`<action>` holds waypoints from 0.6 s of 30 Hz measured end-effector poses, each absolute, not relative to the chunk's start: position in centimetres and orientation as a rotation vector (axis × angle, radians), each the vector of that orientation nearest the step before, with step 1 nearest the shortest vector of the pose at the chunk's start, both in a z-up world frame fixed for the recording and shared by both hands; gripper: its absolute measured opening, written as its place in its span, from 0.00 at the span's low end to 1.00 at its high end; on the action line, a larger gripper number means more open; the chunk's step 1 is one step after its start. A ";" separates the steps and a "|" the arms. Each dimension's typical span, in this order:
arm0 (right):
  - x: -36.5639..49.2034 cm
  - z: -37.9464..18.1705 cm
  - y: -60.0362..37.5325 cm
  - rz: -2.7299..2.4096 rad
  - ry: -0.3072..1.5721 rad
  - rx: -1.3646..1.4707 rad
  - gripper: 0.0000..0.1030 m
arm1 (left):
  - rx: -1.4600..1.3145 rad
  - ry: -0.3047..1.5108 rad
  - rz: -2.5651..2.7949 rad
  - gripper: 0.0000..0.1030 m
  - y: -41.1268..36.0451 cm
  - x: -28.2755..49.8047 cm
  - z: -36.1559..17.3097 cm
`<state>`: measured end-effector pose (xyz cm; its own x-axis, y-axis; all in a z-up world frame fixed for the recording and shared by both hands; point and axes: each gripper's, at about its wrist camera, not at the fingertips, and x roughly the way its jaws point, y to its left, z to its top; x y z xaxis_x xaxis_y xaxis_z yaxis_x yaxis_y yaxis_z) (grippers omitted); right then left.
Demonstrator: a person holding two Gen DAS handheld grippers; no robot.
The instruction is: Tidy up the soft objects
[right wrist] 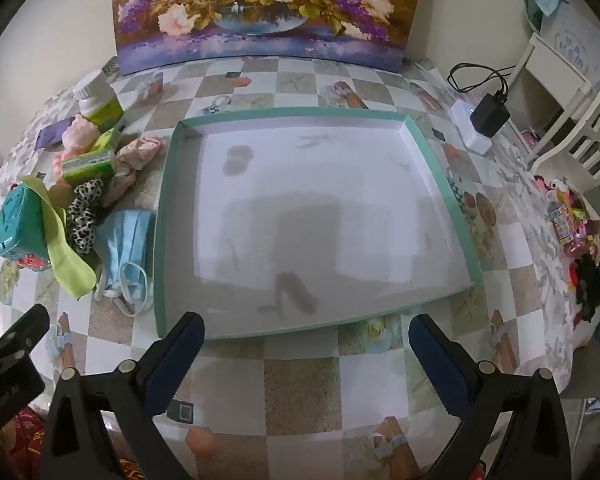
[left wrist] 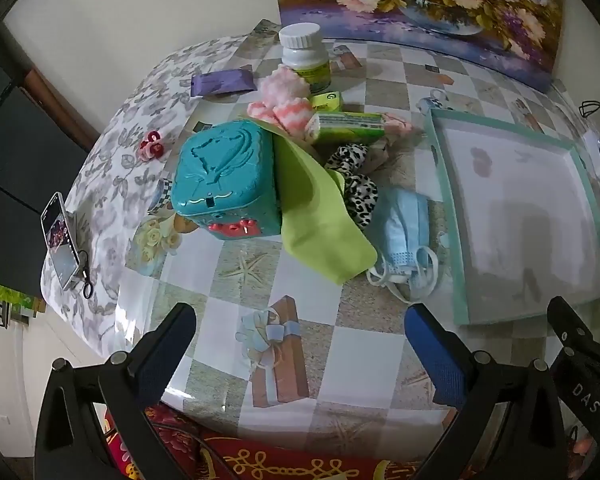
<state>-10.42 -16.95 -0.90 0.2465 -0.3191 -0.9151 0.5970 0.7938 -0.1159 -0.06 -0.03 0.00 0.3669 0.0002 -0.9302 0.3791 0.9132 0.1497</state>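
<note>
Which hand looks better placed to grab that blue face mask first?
Probably the left gripper: open, facing the pile, with the blue face mask just ahead. The right gripper, also open, faces the empty teal-rimmed tray.

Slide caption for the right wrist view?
Open right tool hovers before the empty teal tray; soft items piled beside it.
</note>
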 end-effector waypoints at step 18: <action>-10.8 -0.9 -16.8 -0.641 1.202 0.288 1.00 | 0.282 1.192 -0.300 1.00 0.3 0.1 -0.3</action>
<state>-10.80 -16.85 -0.85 0.2128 -0.3068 -0.9277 0.6000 0.7904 -0.1238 0.10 0.33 -0.34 0.3393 -0.0796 -0.9373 0.3733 0.9260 0.0564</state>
